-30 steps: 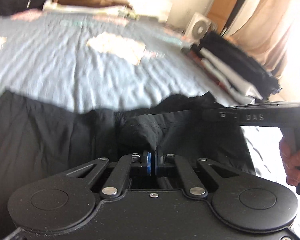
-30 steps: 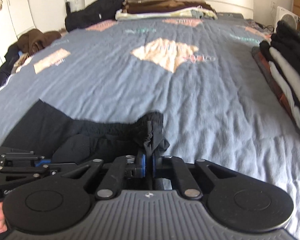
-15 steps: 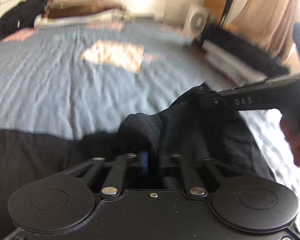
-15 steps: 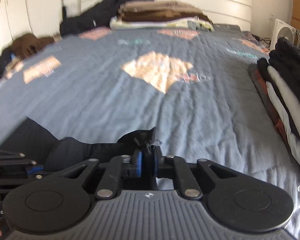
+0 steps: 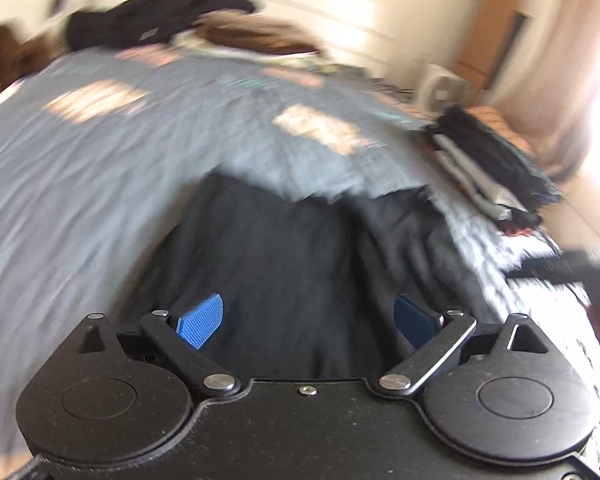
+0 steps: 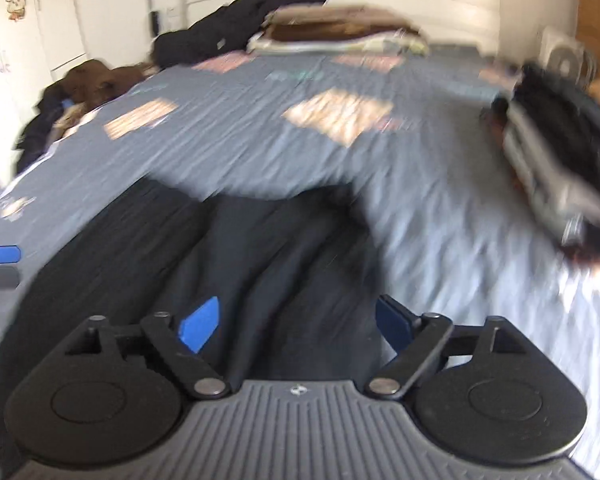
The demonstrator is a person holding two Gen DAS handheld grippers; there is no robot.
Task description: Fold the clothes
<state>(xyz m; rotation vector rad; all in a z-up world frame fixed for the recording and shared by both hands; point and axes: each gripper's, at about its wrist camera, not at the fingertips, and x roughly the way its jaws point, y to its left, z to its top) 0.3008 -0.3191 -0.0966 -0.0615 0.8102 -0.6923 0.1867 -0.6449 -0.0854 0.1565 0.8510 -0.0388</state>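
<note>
A black garment [image 5: 300, 264] lies flat on the blue-grey bedspread [image 5: 100, 184], close in front of me. It also shows in the right wrist view [image 6: 268, 248]. My left gripper [image 5: 306, 320] is open, its blue pads [image 5: 201, 321] spread wide just above the cloth. My right gripper [image 6: 296, 322] is open too, with blue pads [image 6: 200, 323] apart over the garment's near right part. Neither holds anything. The left gripper's blue fingertips [image 6: 0, 255] show at the left edge of the right wrist view. Both views are blurred by motion.
A stack of folded clothes [image 6: 560, 168] sits on the bed's right side. More folded piles [image 6: 332, 32] and dark clothes [image 6: 236, 24] lie by the headboard. A brown heap [image 6: 88, 80] lies at the left edge. A white fan [image 5: 440, 88] stands beyond the bed.
Both grippers have let go of the black garment and opened wide. The cloth has dropped flat on the bed. Both cameras have pulled back and swung.
</note>
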